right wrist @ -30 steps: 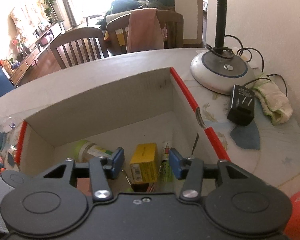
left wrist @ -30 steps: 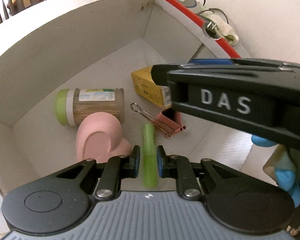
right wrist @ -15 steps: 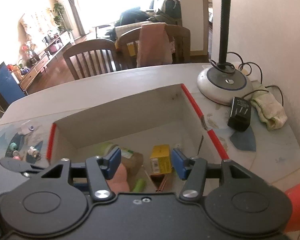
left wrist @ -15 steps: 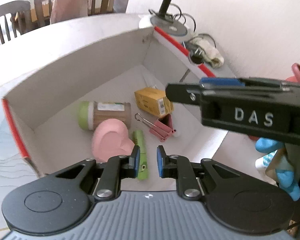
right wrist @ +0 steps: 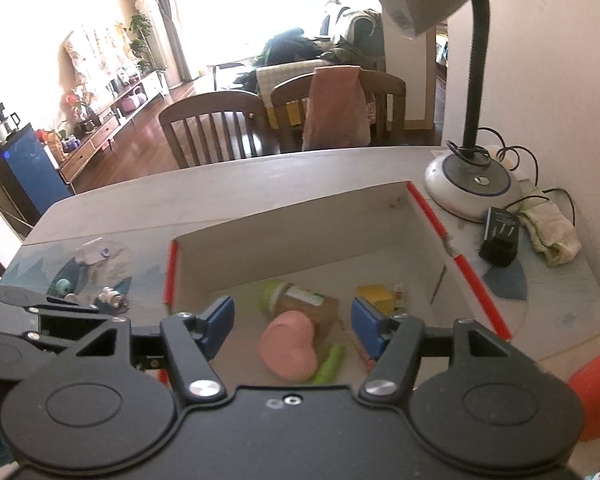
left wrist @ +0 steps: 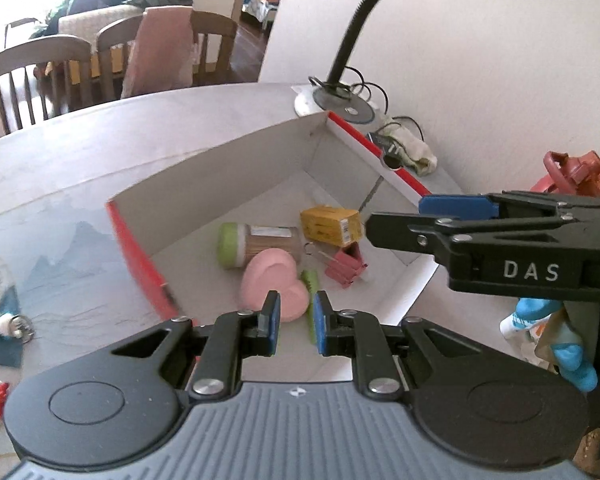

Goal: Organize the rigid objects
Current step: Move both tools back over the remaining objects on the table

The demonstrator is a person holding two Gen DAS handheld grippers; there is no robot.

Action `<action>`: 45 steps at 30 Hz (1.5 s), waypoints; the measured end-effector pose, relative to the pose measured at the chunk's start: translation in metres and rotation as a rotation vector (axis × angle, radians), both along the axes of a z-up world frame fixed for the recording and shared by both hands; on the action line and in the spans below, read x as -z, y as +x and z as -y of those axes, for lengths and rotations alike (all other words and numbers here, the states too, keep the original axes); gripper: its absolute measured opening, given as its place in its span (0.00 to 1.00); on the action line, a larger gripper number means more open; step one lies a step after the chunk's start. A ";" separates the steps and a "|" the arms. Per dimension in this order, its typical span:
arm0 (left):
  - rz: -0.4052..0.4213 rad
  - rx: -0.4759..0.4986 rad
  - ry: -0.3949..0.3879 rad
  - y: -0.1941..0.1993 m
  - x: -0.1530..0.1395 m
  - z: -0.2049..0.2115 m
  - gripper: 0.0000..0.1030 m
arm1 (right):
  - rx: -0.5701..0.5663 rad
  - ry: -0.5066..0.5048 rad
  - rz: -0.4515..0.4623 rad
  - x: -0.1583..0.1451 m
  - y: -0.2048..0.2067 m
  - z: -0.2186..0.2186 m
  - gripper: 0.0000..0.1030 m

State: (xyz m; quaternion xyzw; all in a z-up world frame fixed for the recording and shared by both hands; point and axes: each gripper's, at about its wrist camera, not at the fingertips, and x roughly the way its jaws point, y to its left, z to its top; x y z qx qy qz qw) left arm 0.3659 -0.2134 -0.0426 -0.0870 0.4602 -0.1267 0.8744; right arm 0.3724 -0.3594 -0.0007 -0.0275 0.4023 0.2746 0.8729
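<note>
A white cardboard box (left wrist: 204, 184) with red edges (right wrist: 480, 280) holds a pink heart-shaped object (left wrist: 274, 288) (right wrist: 288, 350), a green stick (left wrist: 310, 280) (right wrist: 330, 362), a green-lidded jar of toothpicks (left wrist: 256, 242) (right wrist: 300, 302), a yellow carton (left wrist: 330, 226) (right wrist: 374, 296) and pink binder clips (left wrist: 342, 266). My left gripper (left wrist: 294, 322) hovers above the box's near edge, jaws narrowly apart and empty. My right gripper (right wrist: 290, 324) is open and empty above the box; it also shows in the left wrist view (left wrist: 500, 236).
A desk lamp (right wrist: 472, 184) stands at the back right beside a black adapter (right wrist: 500, 236) and a rag (right wrist: 548, 232). Small trinkets (left wrist: 4, 324) (right wrist: 108, 296) lie on the table left of the box. A red-orange object (right wrist: 596, 392) is at the right. Chairs stand beyond the table.
Both grippers have lifted up and back from the box. The green stick that lay between the left fingers now lies in the box, and the left jaws have opened slightly.
</note>
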 end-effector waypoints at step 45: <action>0.103 -0.249 0.042 -0.169 0.036 -0.254 0.75 | -0.262 -0.051 -0.018 0.044 -0.091 -0.235 0.83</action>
